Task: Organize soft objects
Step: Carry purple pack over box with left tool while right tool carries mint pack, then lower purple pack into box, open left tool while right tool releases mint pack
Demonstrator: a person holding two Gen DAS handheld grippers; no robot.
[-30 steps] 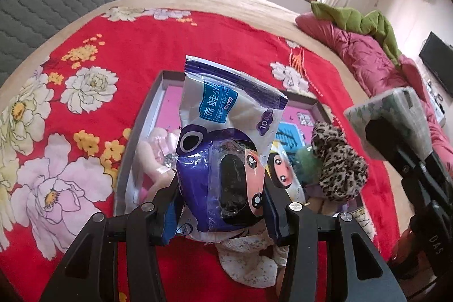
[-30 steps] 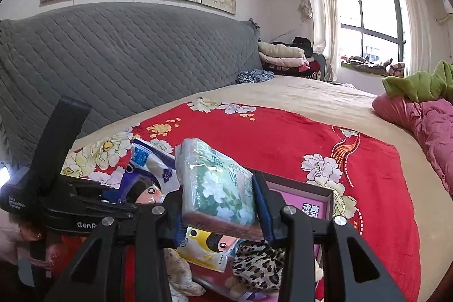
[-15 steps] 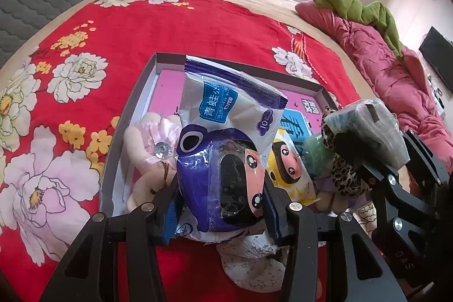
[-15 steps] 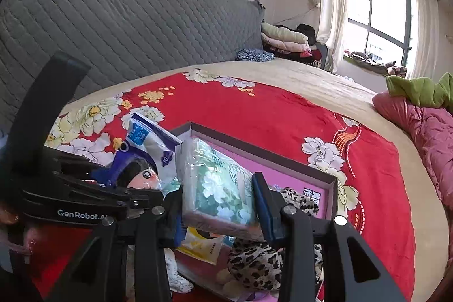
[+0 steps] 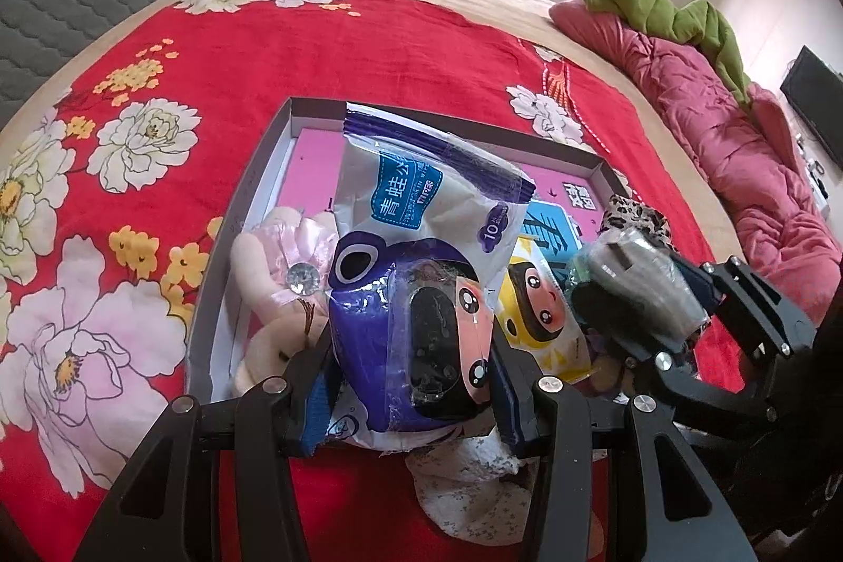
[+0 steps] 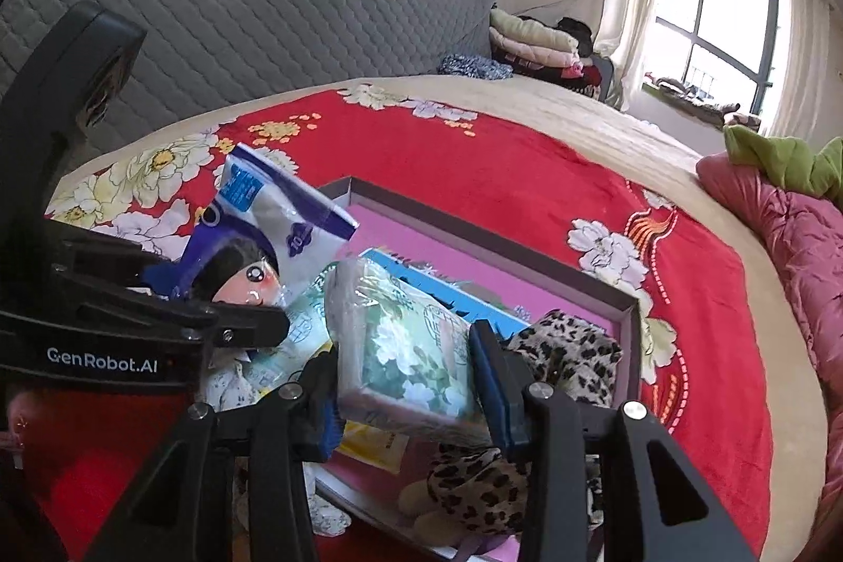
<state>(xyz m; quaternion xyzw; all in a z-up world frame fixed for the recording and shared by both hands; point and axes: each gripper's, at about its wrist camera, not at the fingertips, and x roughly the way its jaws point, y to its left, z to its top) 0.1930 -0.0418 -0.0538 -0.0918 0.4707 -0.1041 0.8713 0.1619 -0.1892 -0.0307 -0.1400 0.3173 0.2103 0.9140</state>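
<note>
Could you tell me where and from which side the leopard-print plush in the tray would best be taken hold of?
Probably by the rounded upper body of the leopard-print plush, coming from above. It lies low against the tray wall on one side, and the right gripper, shut on the green tissue pack, crowds the other, so a sideways approach looks blocked. The soft bulge should compress between fingers.

i saw the purple cartoon tissue pack upright over the tray's near edge, the floral tissue pack raised near its right edge, and a pink plush lying by its left edge.
</note>
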